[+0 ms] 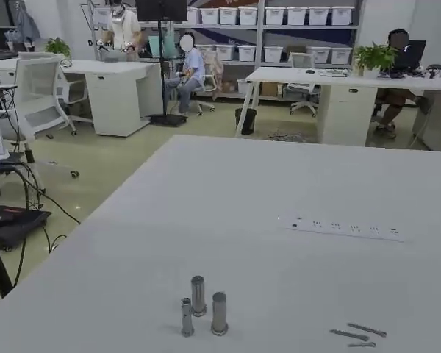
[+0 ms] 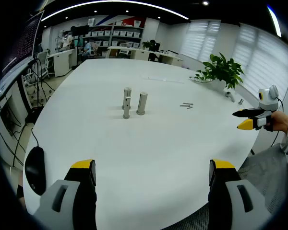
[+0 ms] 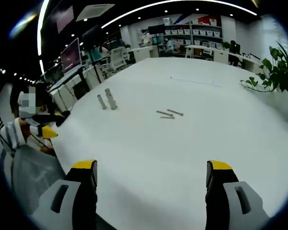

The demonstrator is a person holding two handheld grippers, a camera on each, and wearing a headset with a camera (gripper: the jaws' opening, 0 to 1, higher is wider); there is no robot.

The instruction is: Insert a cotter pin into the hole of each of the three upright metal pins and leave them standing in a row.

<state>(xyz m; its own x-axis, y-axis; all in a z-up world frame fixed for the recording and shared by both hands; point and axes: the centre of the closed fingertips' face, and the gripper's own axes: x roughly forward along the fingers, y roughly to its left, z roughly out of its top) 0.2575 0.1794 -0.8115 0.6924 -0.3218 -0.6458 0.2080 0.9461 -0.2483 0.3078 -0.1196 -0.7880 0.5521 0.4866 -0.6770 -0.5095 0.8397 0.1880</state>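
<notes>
Head view: white table (image 1: pixel 279 191), seen from its near edge. Close to that edge and left of centre, three upright metal pins in a tight cluster: short pin (image 1: pixel 187 317) at front left, rear pin (image 1: pixel 198 296) just behind it, thick pin (image 1: pixel 219 313) at the right. Too small to tell whether any of them touch. Well to the right, also by the near edge, cotter pins (image 1: pixel 367 329) lying flat on the tabletop, apart from the upright cluster. Farther back, toward the right edge, a white power strip (image 1: pixel 345 228) lying flat.

Left gripper view: computer mouse (image 2: pixel 35 170) by the table's left edge. Left gripper (image 2: pixel 153 165) low at the near edge, jaws spread wide, nothing between them. Beyond it, mid-table, short pin (image 2: pixel 127 108), rear pin (image 2: pixel 127 93) and thick pin (image 2: pixel 142 103), then cotter pins (image 2: pixel 186 105) to their right. Potted plant (image 2: pixel 221 69) at the far right edge. Right gripper (image 2: pixel 247 120) held in a hand just off the right edge.

Right gripper view: left gripper (image 3: pixel 45 132) off the table's left edge. Short pin (image 3: pixel 102 102) with the other two bunched beside it, near that left edge. Cotter pins (image 3: pixel 164 114) to their right, well apart from them. Right gripper (image 3: pixel 151 165) in the foreground, jaws wide apart, gripping nothing. Potted plant (image 3: pixel 273 72) at the right edge.
</notes>
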